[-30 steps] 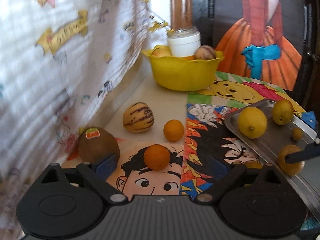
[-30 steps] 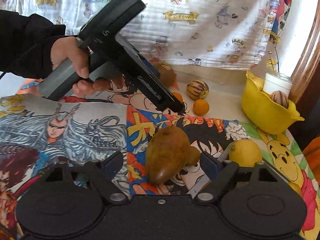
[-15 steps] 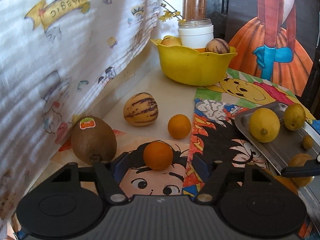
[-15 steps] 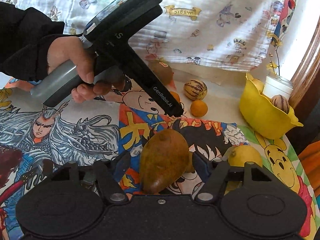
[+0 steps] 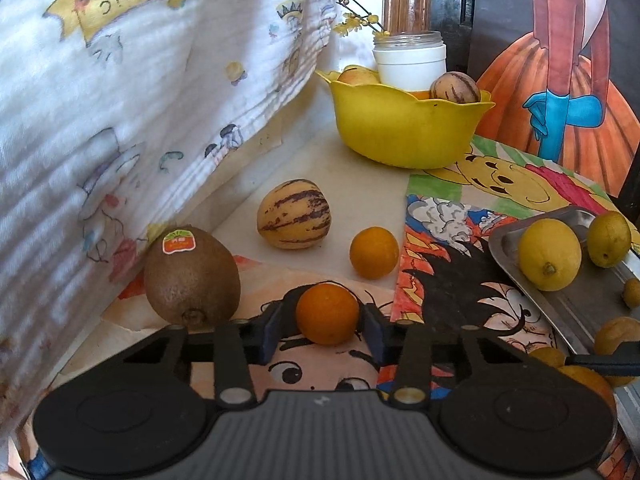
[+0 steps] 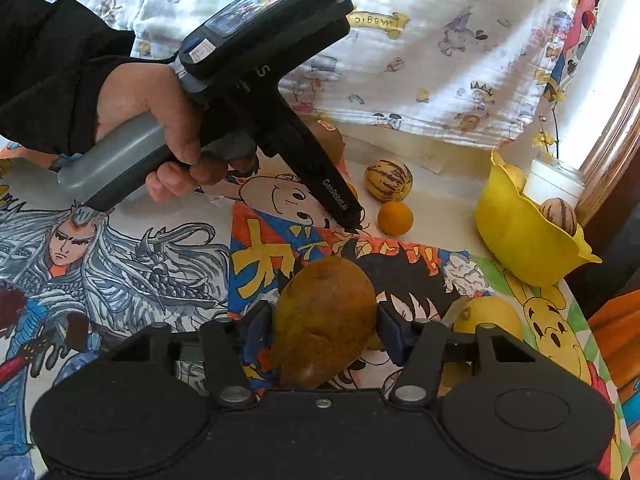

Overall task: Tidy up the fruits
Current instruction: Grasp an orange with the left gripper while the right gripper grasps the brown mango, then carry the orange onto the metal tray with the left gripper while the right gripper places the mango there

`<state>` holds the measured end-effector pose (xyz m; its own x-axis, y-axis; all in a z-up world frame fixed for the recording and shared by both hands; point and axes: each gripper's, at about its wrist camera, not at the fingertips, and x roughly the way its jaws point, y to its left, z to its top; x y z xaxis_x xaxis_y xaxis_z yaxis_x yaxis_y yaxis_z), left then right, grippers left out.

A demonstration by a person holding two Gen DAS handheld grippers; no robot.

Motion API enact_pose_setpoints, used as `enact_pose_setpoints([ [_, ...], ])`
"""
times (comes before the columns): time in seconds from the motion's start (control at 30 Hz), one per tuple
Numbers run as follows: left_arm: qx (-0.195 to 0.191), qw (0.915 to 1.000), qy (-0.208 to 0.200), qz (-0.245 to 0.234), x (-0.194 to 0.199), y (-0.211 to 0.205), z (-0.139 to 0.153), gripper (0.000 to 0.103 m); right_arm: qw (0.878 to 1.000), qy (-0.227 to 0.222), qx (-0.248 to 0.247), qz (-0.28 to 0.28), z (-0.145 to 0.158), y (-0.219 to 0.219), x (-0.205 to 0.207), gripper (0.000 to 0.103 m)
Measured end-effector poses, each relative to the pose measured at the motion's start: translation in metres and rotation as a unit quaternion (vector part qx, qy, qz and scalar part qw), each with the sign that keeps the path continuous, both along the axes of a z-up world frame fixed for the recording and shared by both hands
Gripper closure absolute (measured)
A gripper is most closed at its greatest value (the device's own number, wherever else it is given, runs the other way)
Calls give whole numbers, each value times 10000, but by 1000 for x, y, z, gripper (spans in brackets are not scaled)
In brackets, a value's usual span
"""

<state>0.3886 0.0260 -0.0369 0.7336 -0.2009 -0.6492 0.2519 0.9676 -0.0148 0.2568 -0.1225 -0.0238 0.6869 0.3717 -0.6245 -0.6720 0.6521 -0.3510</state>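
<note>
My left gripper [image 5: 326, 322] is shut on a small orange [image 5: 327, 313] that rests on the cartoon mat. A kiwi [image 5: 192, 277] with a sticker lies just left of it, a striped melon [image 5: 294, 213] and a second orange [image 5: 374, 252] lie beyond. My right gripper [image 6: 322, 330] is shut on a brown pear [image 6: 324, 320] and holds it above the mat. The left gripper's body [image 6: 256, 92] shows in the right wrist view, its tip down by the oranges [image 6: 395, 218].
A yellow bowl [image 5: 404, 128] with fruit and a white jar [image 5: 410, 60] stand at the back. A metal tray [image 5: 568, 300] with lemons [image 5: 550, 254] lies on the right. A hanging cloth [image 5: 120, 100] borders the left side.
My left gripper moved forward and its fingers closed onto the small orange. My right gripper's fingers closed onto the brown pear.
</note>
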Motion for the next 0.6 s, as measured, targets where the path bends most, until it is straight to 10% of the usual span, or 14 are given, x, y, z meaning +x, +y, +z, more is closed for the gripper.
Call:
enact_pose_setpoints([
  [0.6, -54, 9998, 93, -144, -26, 4, 10, 68, 9999, -103, 54, 2, 0, -3, -5, 47],
])
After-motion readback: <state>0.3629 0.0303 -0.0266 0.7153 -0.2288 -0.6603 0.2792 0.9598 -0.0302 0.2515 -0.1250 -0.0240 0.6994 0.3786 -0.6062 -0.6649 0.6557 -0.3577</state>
